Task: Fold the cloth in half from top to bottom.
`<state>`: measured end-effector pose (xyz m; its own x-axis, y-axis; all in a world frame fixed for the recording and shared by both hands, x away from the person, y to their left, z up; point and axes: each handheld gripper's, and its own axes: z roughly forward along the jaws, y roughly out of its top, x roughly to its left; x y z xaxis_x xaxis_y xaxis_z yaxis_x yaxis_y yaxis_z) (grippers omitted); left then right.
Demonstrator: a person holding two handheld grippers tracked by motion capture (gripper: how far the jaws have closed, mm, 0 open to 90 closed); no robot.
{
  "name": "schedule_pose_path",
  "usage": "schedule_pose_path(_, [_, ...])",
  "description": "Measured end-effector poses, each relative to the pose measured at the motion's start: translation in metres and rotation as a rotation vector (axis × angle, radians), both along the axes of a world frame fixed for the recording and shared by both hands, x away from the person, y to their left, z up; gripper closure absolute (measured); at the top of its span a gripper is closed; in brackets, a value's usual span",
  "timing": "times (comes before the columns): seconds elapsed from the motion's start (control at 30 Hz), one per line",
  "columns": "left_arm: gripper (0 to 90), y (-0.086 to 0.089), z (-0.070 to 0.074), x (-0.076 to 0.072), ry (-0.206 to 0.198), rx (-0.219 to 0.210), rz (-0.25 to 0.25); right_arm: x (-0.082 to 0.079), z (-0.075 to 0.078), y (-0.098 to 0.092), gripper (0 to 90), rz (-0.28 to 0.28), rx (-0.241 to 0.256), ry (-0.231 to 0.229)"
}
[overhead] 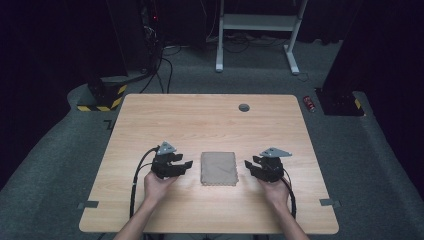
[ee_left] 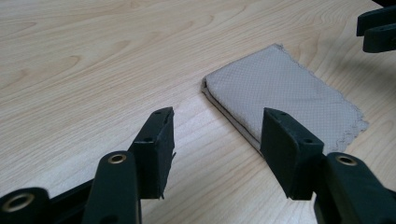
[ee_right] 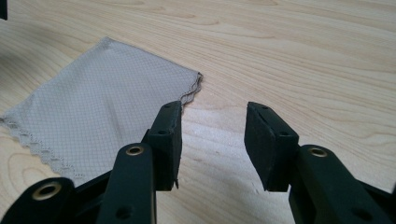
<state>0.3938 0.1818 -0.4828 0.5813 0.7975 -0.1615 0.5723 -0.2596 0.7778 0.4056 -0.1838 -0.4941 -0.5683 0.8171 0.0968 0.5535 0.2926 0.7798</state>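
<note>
From the high view, a folded beige cloth (overhead: 218,168) lies flat on the near half of the wooden desk (overhead: 210,120), midway between the two hands. The left gripper (overhead: 186,164) sits just left of the cloth and the right gripper (overhead: 248,164) just right of it, both pointing inward at it and neither touching it. That mirrored stance suggests the person is lined up to take the cloth from both sides, likely to unfold or shift it. This view alone gives the wider setting: a small grey disc (overhead: 244,107) set into the far part of the desk, a red can (overhead: 309,103) on the carpet beyond the right edge, and white frame legs (overhead: 255,30) behind.

In the left gripper view, the left gripper (ee_left: 217,135) is released, its jaws standing wide apart with bare desk between them. The cloth (ee_left: 289,93) lies ahead and to the right, and here its folded edge shows stacked layers, a thickness the high view hides. The tip of the other gripper (ee_left: 378,28) pokes in at the top right.

In the right gripper view, the right gripper (ee_right: 212,135) is likewise released and holds nothing. The cloth (ee_right: 102,102) lies ahead to the left, showing a scalloped, zigzag-cut hem and a fine dotted weave.
</note>
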Motion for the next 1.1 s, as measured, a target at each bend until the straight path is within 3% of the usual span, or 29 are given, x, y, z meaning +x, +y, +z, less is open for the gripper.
schedule_pose_path(1.1, [43.0,0.031,-0.013,-0.031,0.01,-0.043,0.058,-0.03,-0.006,-0.016,55.5,0.003,0.024,-0.004])
